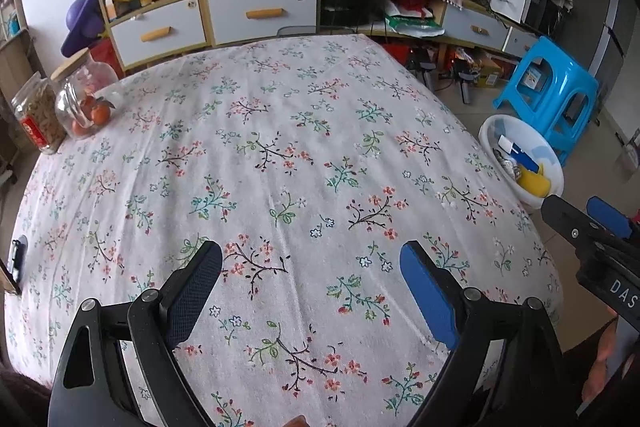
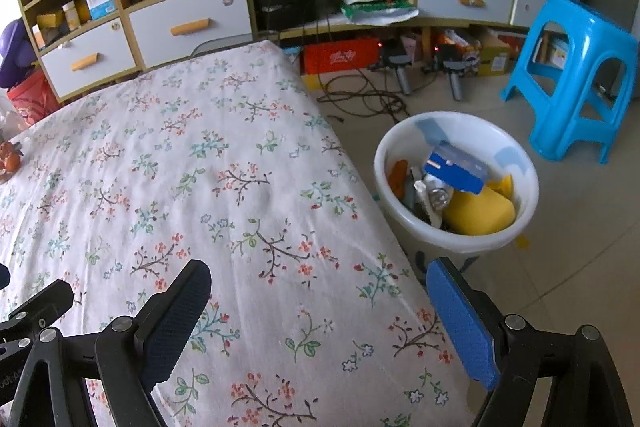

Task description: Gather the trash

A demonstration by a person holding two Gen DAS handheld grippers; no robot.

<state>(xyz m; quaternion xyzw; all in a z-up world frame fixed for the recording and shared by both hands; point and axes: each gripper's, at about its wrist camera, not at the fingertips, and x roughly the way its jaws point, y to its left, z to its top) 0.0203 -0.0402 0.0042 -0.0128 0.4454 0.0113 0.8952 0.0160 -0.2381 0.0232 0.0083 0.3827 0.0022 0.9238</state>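
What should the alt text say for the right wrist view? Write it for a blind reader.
Open, empty tongs hover over a table with a floral cloth. Beside the table, on the floor, a white bin holds trash, including a yellow sponge and a blue box; a blue stool stands behind it.

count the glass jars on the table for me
2, both at the table's far left edge: a jar of brownish snacks with a red label, and beside it a cork-lidded jar. More could sit outside the view.
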